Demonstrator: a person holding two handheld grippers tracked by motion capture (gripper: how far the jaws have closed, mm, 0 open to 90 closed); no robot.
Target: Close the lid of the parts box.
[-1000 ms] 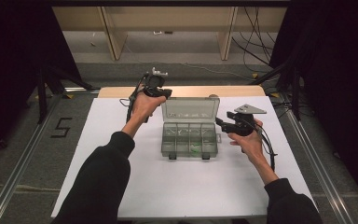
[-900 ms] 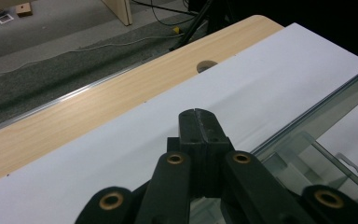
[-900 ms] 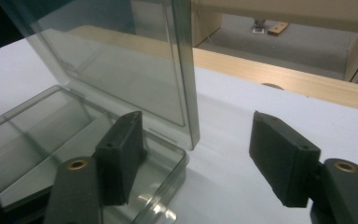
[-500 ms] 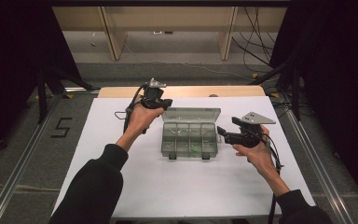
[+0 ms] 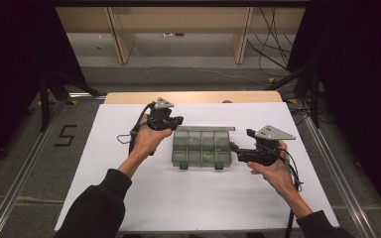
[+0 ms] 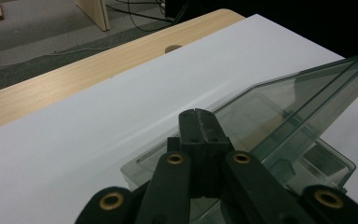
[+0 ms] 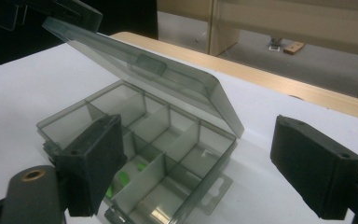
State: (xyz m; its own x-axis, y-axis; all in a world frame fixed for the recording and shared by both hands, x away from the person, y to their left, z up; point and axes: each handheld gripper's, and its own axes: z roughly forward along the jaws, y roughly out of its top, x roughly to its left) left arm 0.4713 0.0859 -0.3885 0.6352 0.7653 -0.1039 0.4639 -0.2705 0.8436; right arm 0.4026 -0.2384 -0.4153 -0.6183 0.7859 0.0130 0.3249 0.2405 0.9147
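Note:
A smoky clear compartment box (image 5: 201, 150) sits mid-table on the white sheet. Its hinged lid (image 5: 204, 129) stands half raised, tilted over the compartments (image 7: 140, 70). Small green pieces (image 7: 121, 179) lie in one near compartment. My left gripper (image 5: 174, 121) is at the lid's back left corner. Its jaws are shut, and the tips (image 6: 198, 116) rest against the lid (image 6: 279, 107). My right gripper (image 5: 235, 148) is open beside the box's right end. Its two pads (image 7: 91, 168) straddle the box's near corner (image 7: 182, 186) without touching it.
A wooden board (image 5: 193, 96) runs along the far edge of the white sheet (image 5: 178, 198). Metal rails (image 5: 332, 168) flank the table. A "5" mark (image 5: 65, 135) is on the floor at left. Wooden legs and cables stand beyond.
The lid has swung forward from lying back to half raised. My left gripper followed it toward the box. My right gripper dropped back and now sits at the box's right end.

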